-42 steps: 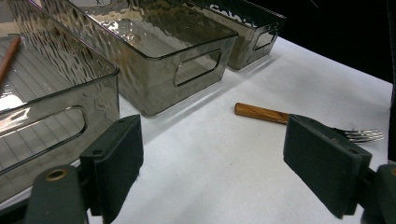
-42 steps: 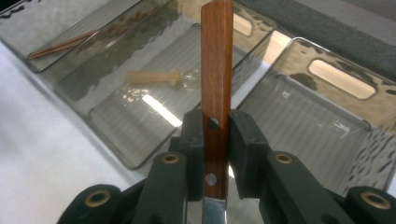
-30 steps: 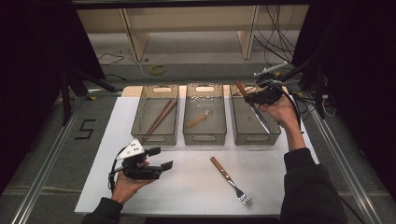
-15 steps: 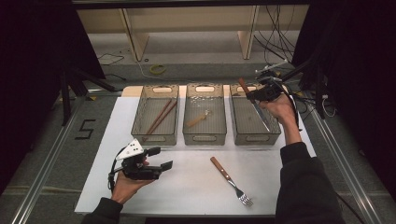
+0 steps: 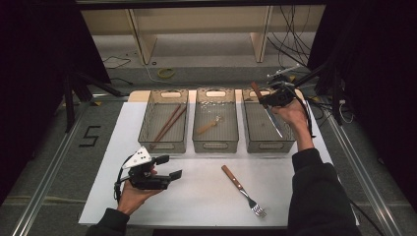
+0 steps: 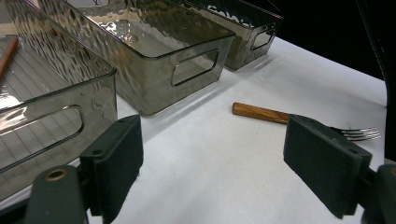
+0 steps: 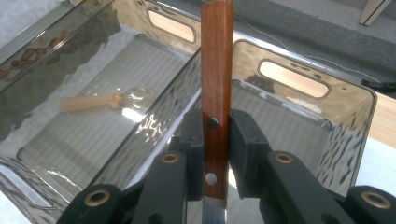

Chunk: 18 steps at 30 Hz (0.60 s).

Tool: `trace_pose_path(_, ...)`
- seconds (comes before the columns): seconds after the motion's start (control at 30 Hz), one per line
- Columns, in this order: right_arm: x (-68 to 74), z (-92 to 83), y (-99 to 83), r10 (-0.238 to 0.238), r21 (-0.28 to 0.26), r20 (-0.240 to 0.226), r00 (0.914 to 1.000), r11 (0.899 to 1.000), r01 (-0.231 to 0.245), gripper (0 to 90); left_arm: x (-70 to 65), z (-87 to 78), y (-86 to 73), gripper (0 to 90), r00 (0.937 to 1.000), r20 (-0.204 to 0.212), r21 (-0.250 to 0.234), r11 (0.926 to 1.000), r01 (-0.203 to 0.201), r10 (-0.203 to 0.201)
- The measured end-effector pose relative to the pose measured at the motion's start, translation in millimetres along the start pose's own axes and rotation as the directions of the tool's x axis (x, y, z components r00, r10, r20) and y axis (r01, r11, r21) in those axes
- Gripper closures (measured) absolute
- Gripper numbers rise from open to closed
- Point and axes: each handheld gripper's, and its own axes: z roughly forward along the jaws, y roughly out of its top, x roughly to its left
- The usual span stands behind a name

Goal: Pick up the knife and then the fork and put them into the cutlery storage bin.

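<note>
My right gripper (image 5: 272,97) is over the right-hand bin (image 5: 290,138), shut on a knife's wooden handle (image 7: 217,70). The handle sticks up past the pads, and the blade (image 5: 273,123) slants down into the bin. My left gripper (image 5: 169,166) rests low over the white mat at the front left, open with nothing between its jaws (image 6: 215,158). A wooden-handled fork (image 5: 241,189) lies on the mat in front of the middle bin, also visible past the left jaws as the fork (image 6: 261,113). Inside the middle bin (image 5: 215,142) lies a pale spoon (image 5: 209,126).
Three smoky clear bins stand in a row at the far side of the white mat (image 5: 206,201). The left bin (image 5: 162,143) holds brown chopsticks (image 5: 168,123). Cables (image 5: 324,105) trail at the right, and metal rails border the table.
The right hand with the knife has drifted very slightly toward the far side of the bin. The left hand, the fork and the bins have stayed put.
</note>
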Motion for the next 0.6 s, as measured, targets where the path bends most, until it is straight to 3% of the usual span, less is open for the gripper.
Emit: trace_pose_path(0.6,-8.6,12.3,-11.0,0.005,0.013,0.026,0.9997,1.0,-0.006,76.9,-0.9,0.6,-0.1,19.4,1.0,0.001,-0.003,1.0,0.0,0.0)
